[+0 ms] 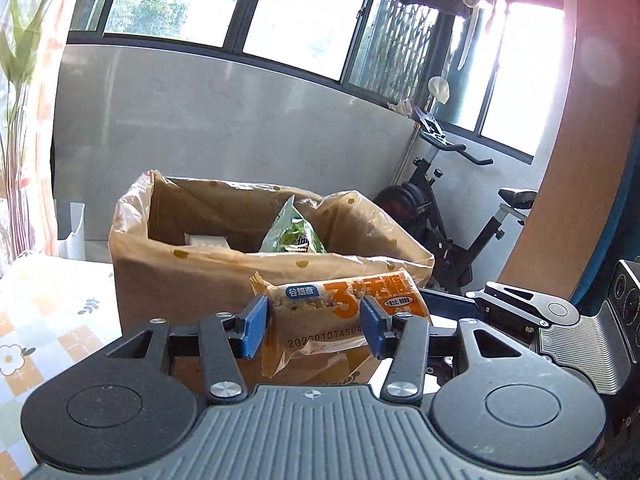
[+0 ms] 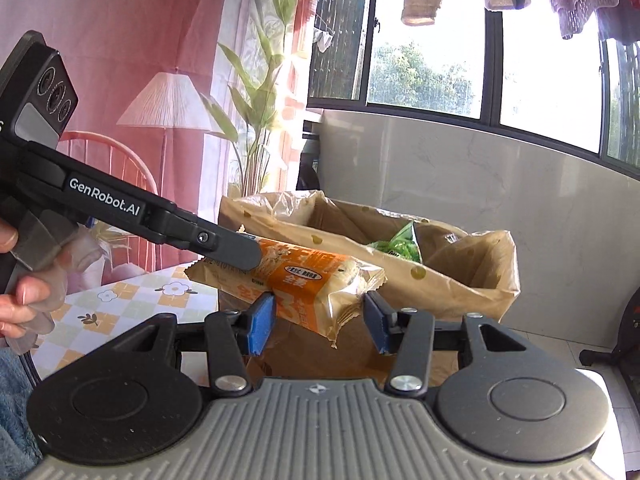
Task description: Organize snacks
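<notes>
The left gripper (image 1: pixel 314 326) has its jaws clamped on an orange snack packet (image 1: pixel 348 312), held level just before the lined cardboard box (image 1: pixel 192 264), likely for dropping in. The right gripper (image 2: pixel 320 320) waits beneath, jaws apart. A green snack bag (image 1: pixel 294 232) stands inside the box.

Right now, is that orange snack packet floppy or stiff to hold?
Probably fairly stiff: the orange snack packet sticks out sideways from the left hand-held gripper without drooping. Its crinkly film ends look floppy and maybe slippery. It seems light, since one pinch holds it up.
</notes>
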Demonstrator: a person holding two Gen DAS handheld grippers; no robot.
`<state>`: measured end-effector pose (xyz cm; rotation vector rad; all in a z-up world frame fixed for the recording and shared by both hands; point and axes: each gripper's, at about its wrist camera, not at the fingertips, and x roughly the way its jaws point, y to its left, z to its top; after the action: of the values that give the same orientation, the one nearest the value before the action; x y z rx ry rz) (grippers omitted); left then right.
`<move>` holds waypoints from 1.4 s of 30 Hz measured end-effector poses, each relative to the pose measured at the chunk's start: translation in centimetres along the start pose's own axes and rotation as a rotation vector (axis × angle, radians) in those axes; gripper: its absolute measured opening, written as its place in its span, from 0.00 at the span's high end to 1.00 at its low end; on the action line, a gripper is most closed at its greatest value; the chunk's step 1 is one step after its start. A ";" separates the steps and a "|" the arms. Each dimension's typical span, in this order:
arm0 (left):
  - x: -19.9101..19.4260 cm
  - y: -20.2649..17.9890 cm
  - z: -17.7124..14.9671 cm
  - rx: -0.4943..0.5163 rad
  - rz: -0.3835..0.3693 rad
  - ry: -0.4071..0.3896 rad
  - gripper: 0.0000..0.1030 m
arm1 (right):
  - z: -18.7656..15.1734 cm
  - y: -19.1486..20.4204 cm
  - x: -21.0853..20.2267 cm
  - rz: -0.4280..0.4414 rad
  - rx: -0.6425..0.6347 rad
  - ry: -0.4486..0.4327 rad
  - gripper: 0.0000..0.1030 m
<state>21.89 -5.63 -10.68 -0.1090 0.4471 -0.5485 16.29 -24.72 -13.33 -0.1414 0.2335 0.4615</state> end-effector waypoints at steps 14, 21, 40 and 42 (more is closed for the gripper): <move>7.0 4.1 9.1 0.028 0.076 -0.001 0.50 | 8.2 -5.8 11.4 -0.024 0.032 0.086 0.50; 8.0 6.5 9.4 -0.050 0.152 0.034 0.46 | 8.7 -5.6 15.0 -0.092 0.007 0.178 0.50; -3.8 3.9 9.0 -0.017 0.378 -0.048 0.14 | 10.1 -4.8 2.6 -0.217 0.282 0.025 0.01; -4.9 3.5 9.0 -0.034 0.380 -0.056 0.14 | 10.3 -4.3 1.4 -0.220 0.289 0.012 0.01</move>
<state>23.72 -0.23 -1.49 -0.0693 0.4100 -0.1640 21.41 -25.97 -3.36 0.1121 0.2903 0.2048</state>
